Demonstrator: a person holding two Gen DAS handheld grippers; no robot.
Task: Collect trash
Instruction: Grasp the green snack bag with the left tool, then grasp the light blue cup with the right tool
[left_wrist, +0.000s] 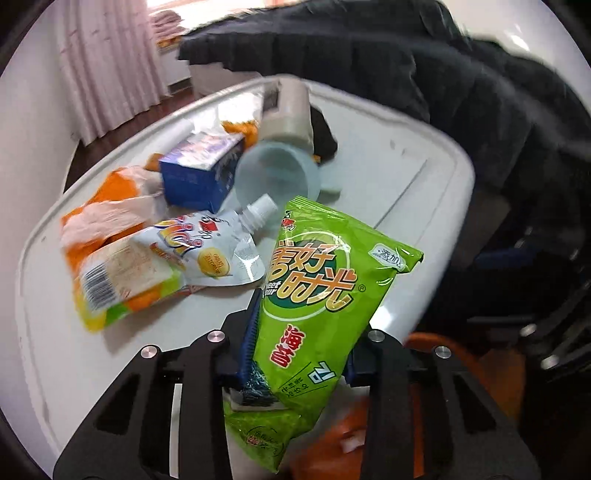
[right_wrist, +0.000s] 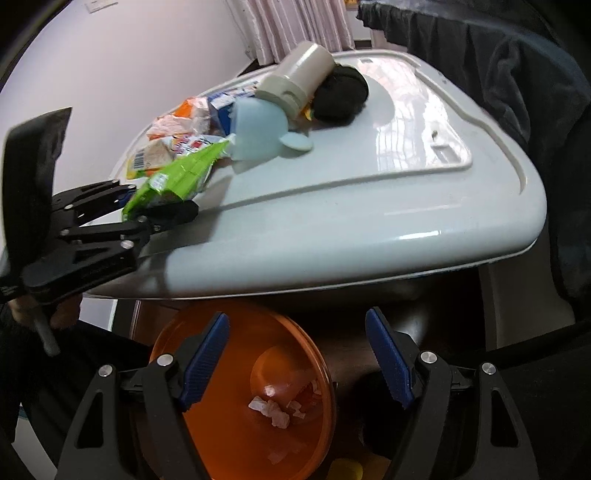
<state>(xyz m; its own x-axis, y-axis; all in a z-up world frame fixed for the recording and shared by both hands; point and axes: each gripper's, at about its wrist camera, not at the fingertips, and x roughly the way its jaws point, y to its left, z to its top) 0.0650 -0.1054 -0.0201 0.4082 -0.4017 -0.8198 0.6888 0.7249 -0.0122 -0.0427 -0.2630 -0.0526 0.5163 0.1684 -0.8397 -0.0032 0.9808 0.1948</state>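
A white table fills both views, and only the right wrist view shows the orange bin below its edge, framed by the wide-open right gripper. The left gripper clamps the green snack packet at the near edge, long axis pointing away toward the pouch, blue carton and tipped cup.

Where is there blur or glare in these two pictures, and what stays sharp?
Left wrist view: the green snack bag is sharp, while the blue box and beige jar behind are smeared. Right wrist view: window glare streaks the white lid surface; the orange bin below reads clearly.
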